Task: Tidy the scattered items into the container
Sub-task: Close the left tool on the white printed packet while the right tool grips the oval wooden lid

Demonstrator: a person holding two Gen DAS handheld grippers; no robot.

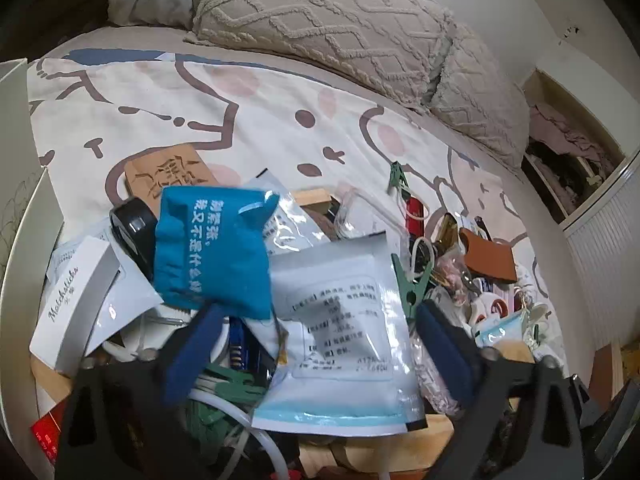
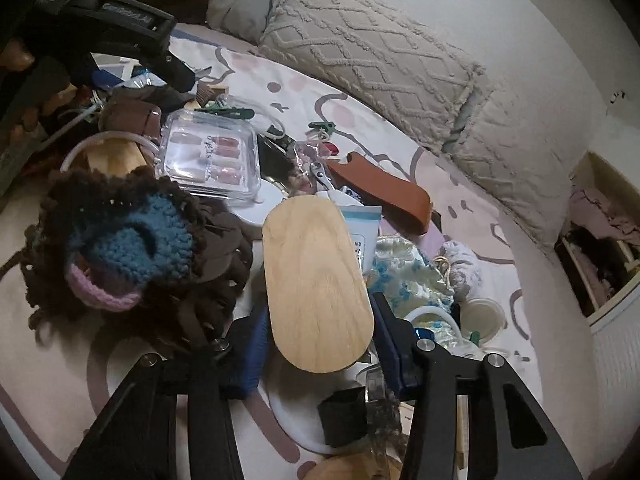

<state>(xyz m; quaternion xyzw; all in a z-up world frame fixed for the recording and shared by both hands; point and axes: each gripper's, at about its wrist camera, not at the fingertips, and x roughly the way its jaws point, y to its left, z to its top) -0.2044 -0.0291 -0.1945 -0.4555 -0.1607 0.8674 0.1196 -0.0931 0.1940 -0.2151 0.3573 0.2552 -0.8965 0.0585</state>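
Left wrist view, contents by size: printed bedsheet (image 1: 280, 120) under a heap of clutter; two tufted cream pillows (image 1: 340, 28) along the far edge; white container wall (image 1: 16, 128) at the left border. Heap items: sealed white mask packet (image 1: 344, 344) lying flat between the fingers; blue cloth pouch (image 1: 216, 248) with white lettering, overlapping the packet's left corner; white "Matchsticks" box (image 1: 76, 304); brown leather sleeve (image 1: 490, 258); wooden engraved block (image 1: 170, 178); black round lid (image 1: 134, 226); green clothes peg (image 1: 408, 284) just beside the right finger. Left gripper (image 1: 320, 332): pitched downward, jaws half-spread either side of packet and pouch; whether the pads press cannot be told.

Right wrist view: crocheted brown piece (image 2: 132, 248) with blue centre, left of the jaws; oval wooden board (image 2: 318, 280); clear nail-tip case (image 2: 208, 160); blue-white fabric bundle (image 2: 412, 276) at the right finger. Right gripper (image 2: 320, 336): angled down, blue pads closed against both long edges of the board
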